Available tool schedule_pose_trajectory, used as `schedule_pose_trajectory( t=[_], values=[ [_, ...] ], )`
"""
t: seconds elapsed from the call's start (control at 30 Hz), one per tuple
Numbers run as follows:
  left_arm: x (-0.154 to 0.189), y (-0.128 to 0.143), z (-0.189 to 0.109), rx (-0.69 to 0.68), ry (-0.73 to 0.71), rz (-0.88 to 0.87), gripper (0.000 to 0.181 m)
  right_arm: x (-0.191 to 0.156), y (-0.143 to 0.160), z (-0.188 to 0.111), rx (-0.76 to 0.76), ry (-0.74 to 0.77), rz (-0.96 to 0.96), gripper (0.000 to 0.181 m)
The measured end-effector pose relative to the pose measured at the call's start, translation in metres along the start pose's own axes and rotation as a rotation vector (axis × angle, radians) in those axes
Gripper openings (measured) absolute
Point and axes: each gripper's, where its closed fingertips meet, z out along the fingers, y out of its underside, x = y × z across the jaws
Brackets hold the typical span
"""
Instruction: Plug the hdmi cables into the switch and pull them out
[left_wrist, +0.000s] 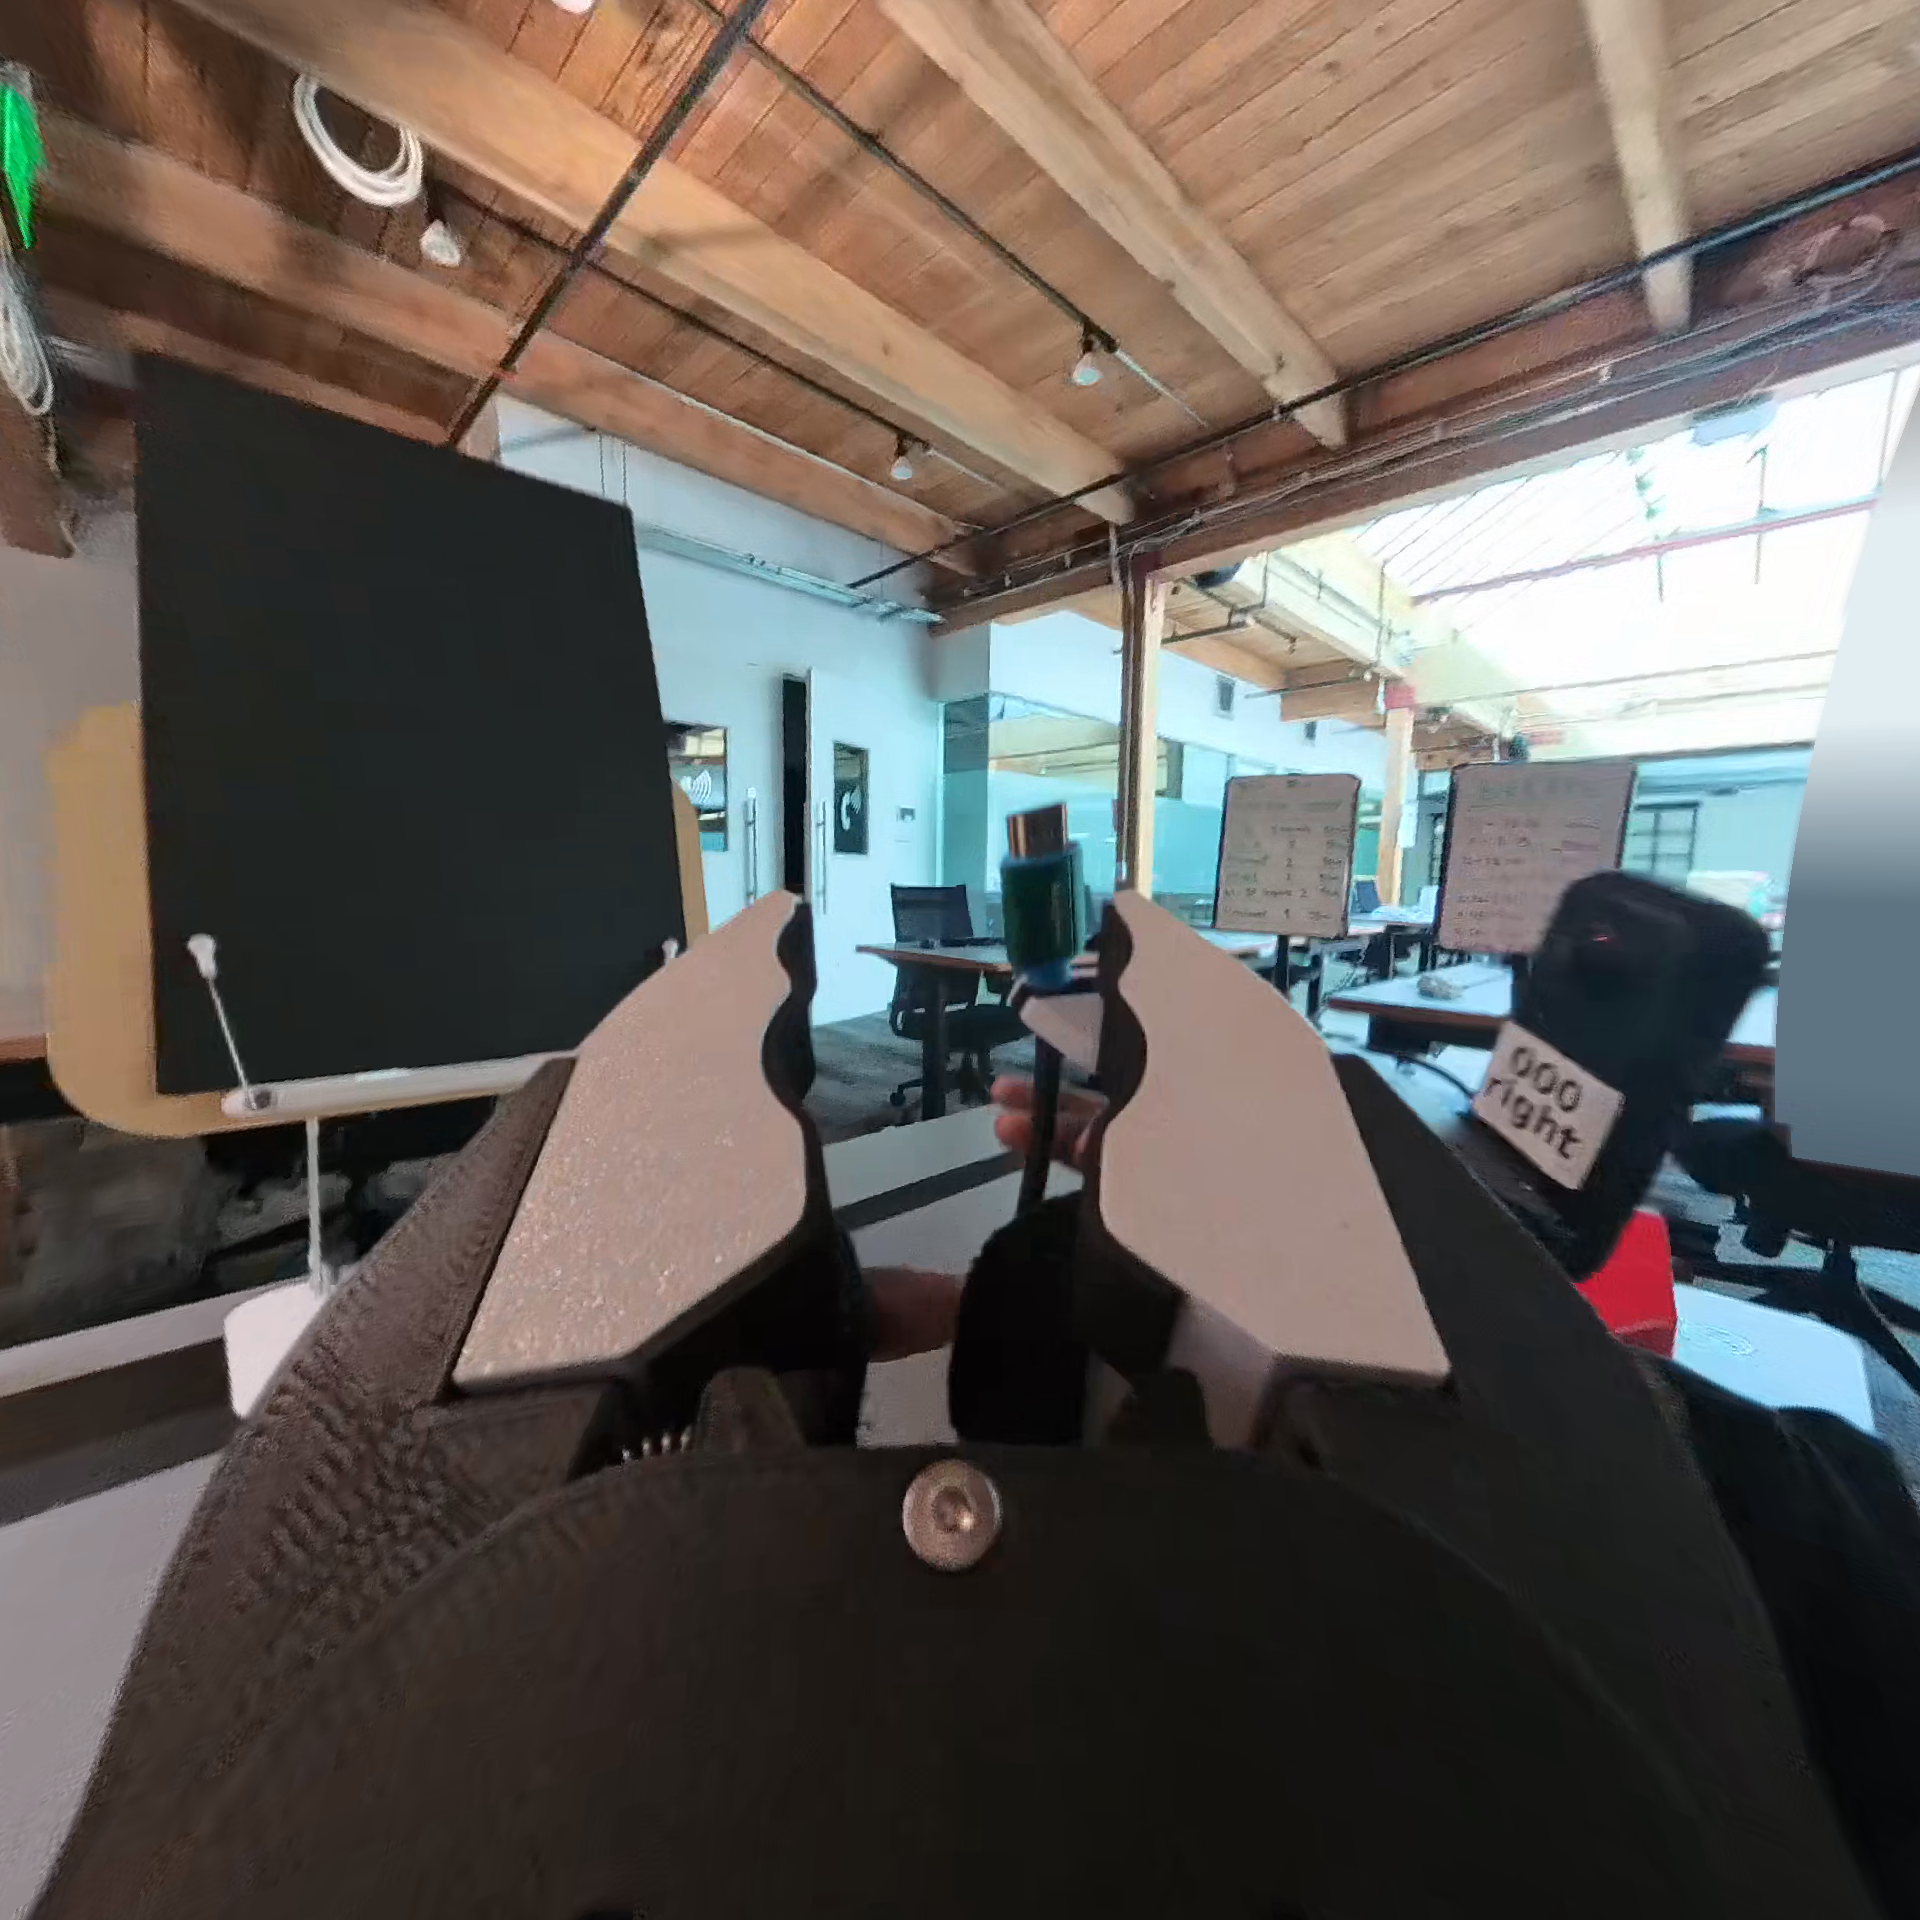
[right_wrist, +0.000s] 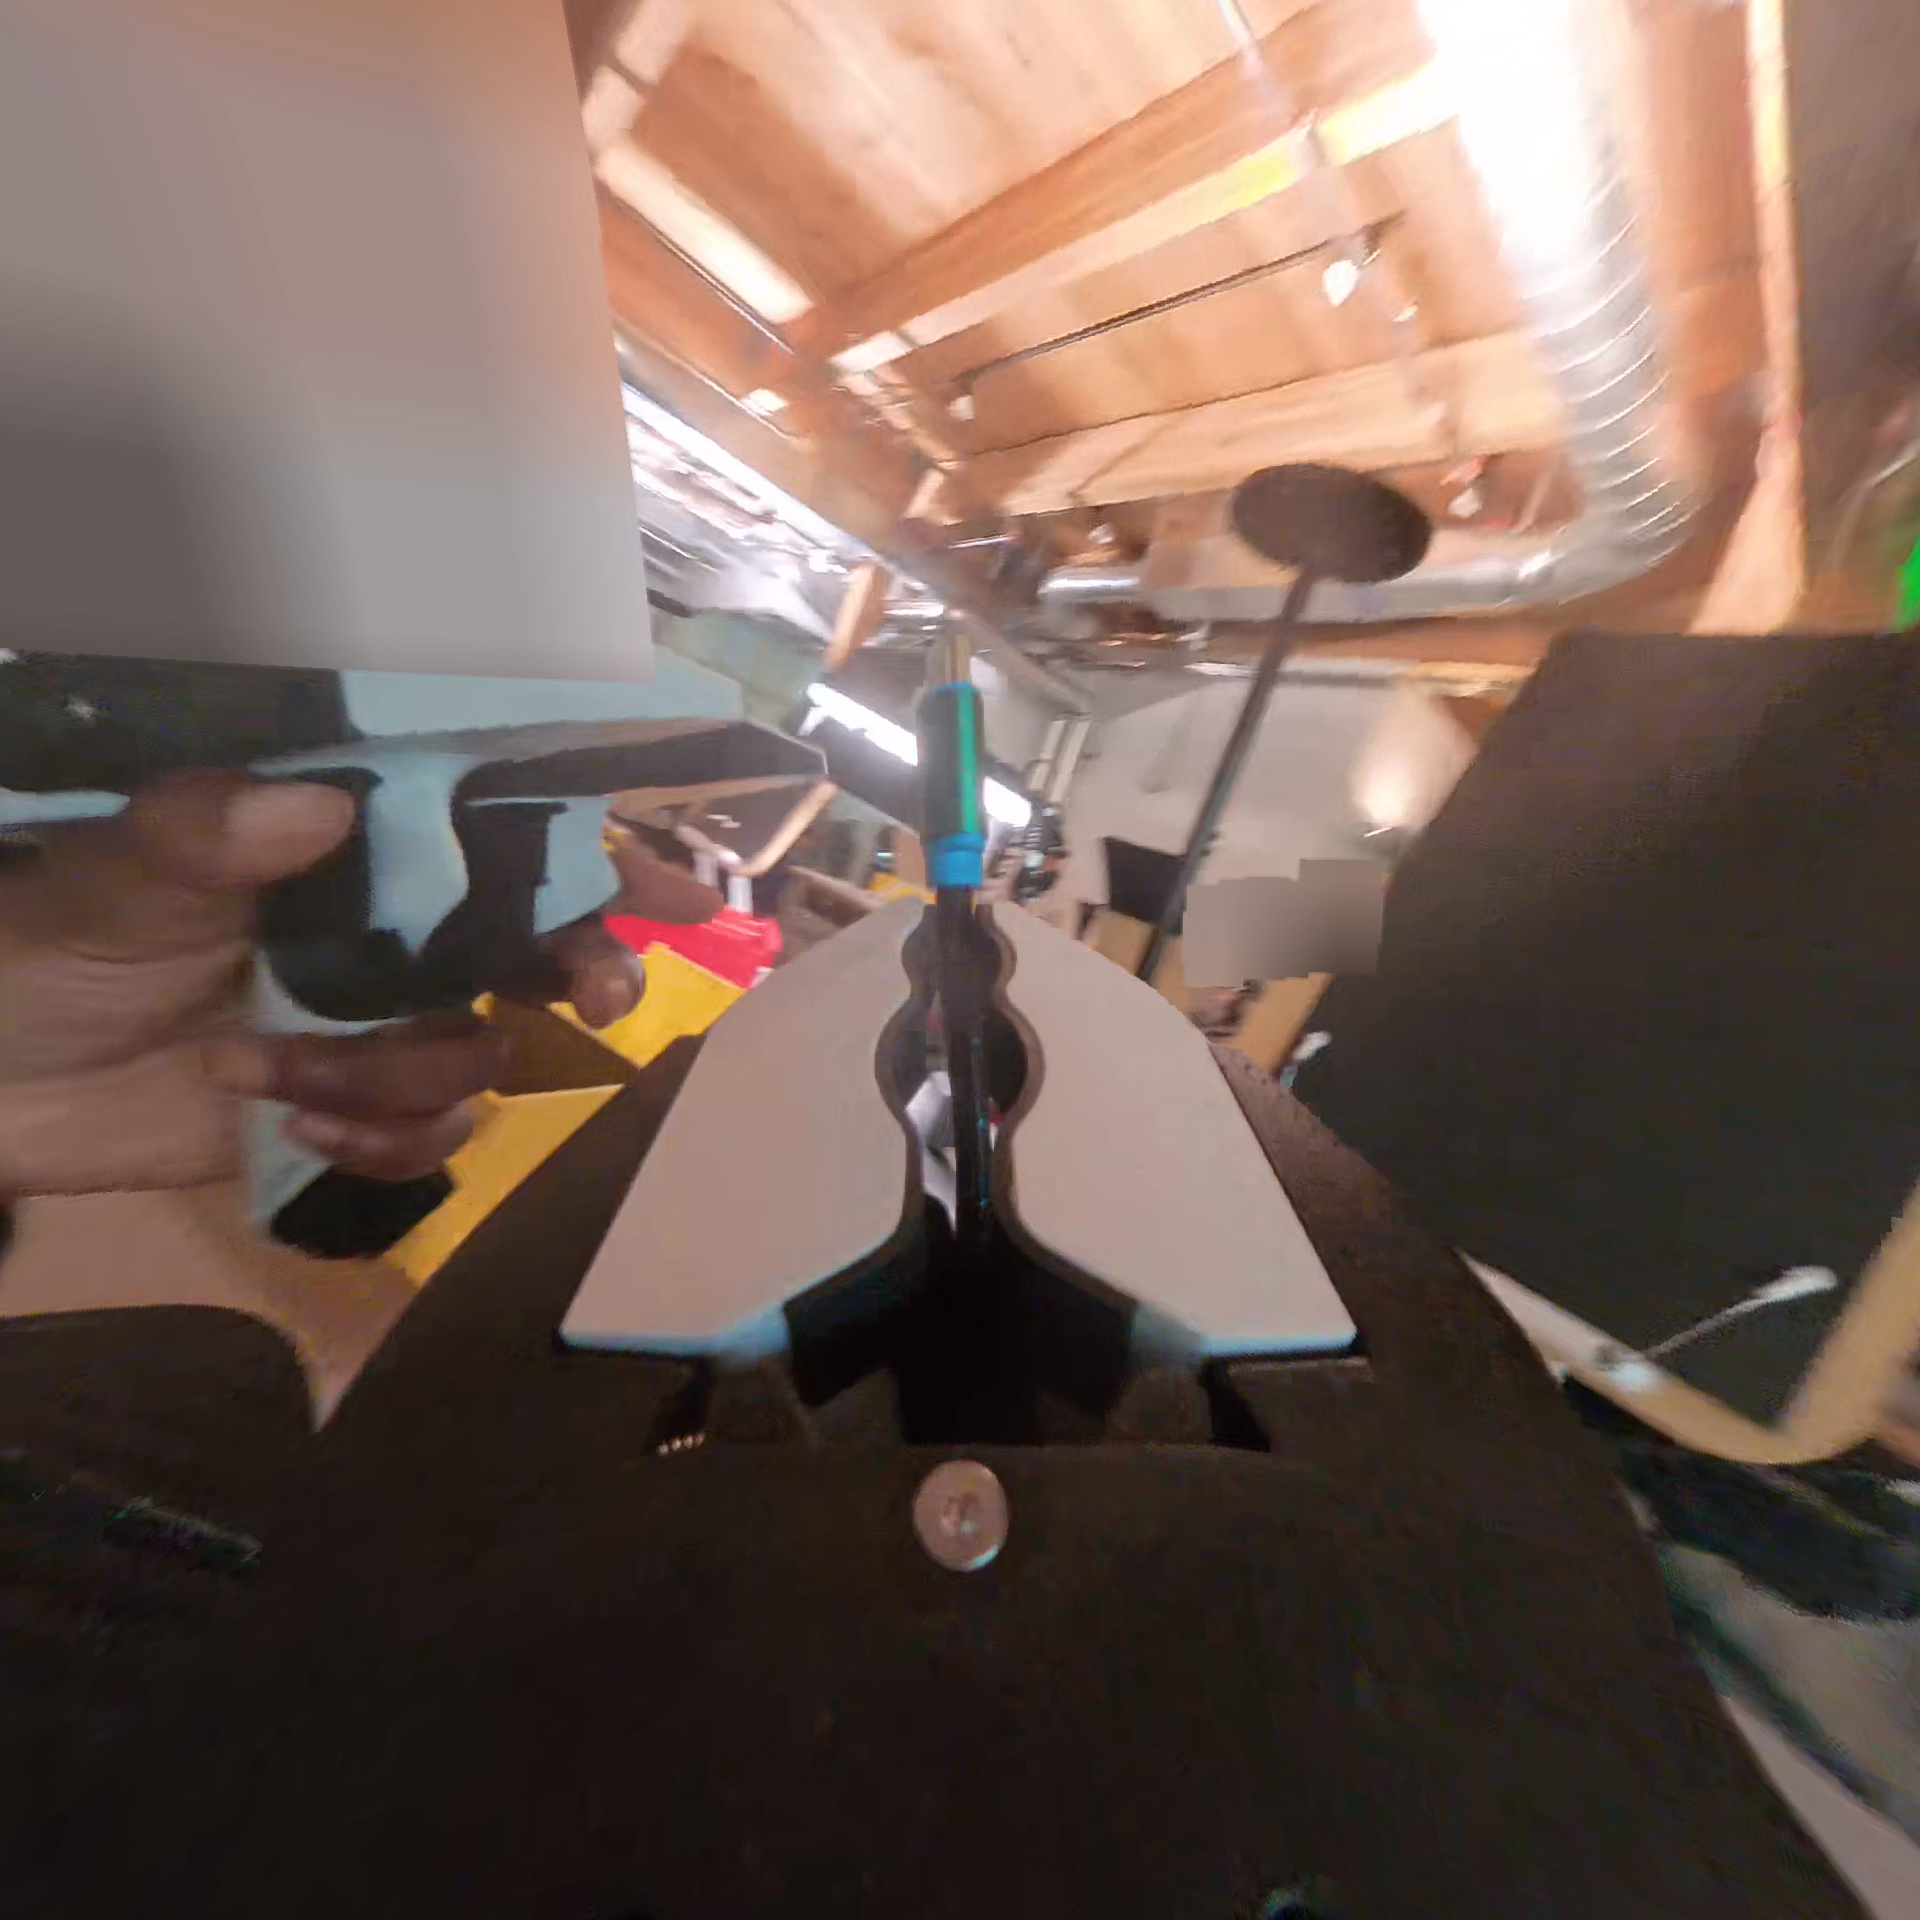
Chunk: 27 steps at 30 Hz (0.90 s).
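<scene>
The HDMI cable (right_wrist: 961, 1049) is clamped between the right gripper's (right_wrist: 954, 925) closed jaws at frame centre, its green-and-blue plug (right_wrist: 953, 774) standing upright above the tips. The left gripper (left_wrist: 951, 920) is spread wide, holding nothing. The cable is judged light and limp; the rigid plug body offers the firmer hold. No switch is visible.

The plug (right_wrist: 951, 769) stands upright above the right tongs (right_wrist: 956, 925), cable (right_wrist: 971, 1101) between them.
</scene>
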Motion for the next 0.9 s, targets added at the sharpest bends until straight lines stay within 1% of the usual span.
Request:
schedule_pose_trajectory(
  t=[0.07, 0.13, 0.23, 0.3, 0.33, 0.4, 0.43, 0.5, 0.57, 0.63, 0.67, 0.7, 0.77, 0.9],
  values=[
    [0.004, 0.013, 0.006, -0.039, -0.026, 0.041, 0.053, -0.003, -0.003, 0.0, 0.007, 0.045, -0.081, 0.006],
    [0.007, 0.018, 0.008, -0.03, -0.047, 0.06, 0.052, -0.012, -0.004, 0.002, 0.018, 0.051, -0.133, 0.006],
    [0.016, 0.025, 0.011, -0.047, -0.02, 0.043, 0.035, -0.024, 0.004, 0.006, -0.021, 0.049, -0.243, 0.007],
    [0.014, 0.025, 0.009, -0.05, -0.025, 0.075, 0.022, -0.027, 0.003, 0.006, 0.0, 0.044, -0.275, 0.006],
    [0.016, 0.025, 0.009, -0.063, 0.01, 0.102, 0.021, -0.028, 0.002, 0.005, 0.006, 0.017, -0.277, 0.006],
    [0.012, 0.024, 0.006, -0.108, 0.035, 0.14, 0.021, -0.029, 0.001, 0.001, 0.012, -0.085, -0.236, 0.009],
    [0.004, 0.019, 0.003, -0.102, 0.007, 0.171, 0.021, -0.024, -0.006, -0.003, 0.044, -0.119, -0.182, 0.017],
    [-0.014, 0.01, -0.005, -0.093, -0.048, 0.269, 0.021, 0.002, -0.019, -0.014, 0.106, -0.106, -0.024, 0.026],
    [-0.03, 0.005, -0.012, -0.117, -0.114, 0.401, 0.02, 0.029, -0.029, -0.029, 0.172, -0.101, 0.163, 0.03],
    [-0.04, 0.005, -0.015, -0.149, -0.148, 0.507, 0.02, 0.055, -0.034, -0.041, 0.236, -0.07, 0.307, 0.03],
    [-0.042, 0.009, -0.015, -0.169, -0.149, 0.541, 0.02, 0.063, -0.033, -0.046, 0.259, -0.059, 0.342, 0.031],
    [-0.043, 0.014, -0.015, -0.191, -0.143, 0.565, 0.02, 0.069, -0.03, -0.048, 0.261, -0.043, 0.352, 0.031],
    [-0.043, 0.029, -0.012, -0.251, -0.116, 0.599, 0.02, 0.071, -0.021, -0.049, 0.228, -0.026, 0.311, 0.034],
    [-0.039, 0.065, -0.009, -0.404, -0.029, 0.644, 0.021, 0.058, -0.004, -0.042, 0.159, -0.045, 0.202, 0.036]
  ],
)
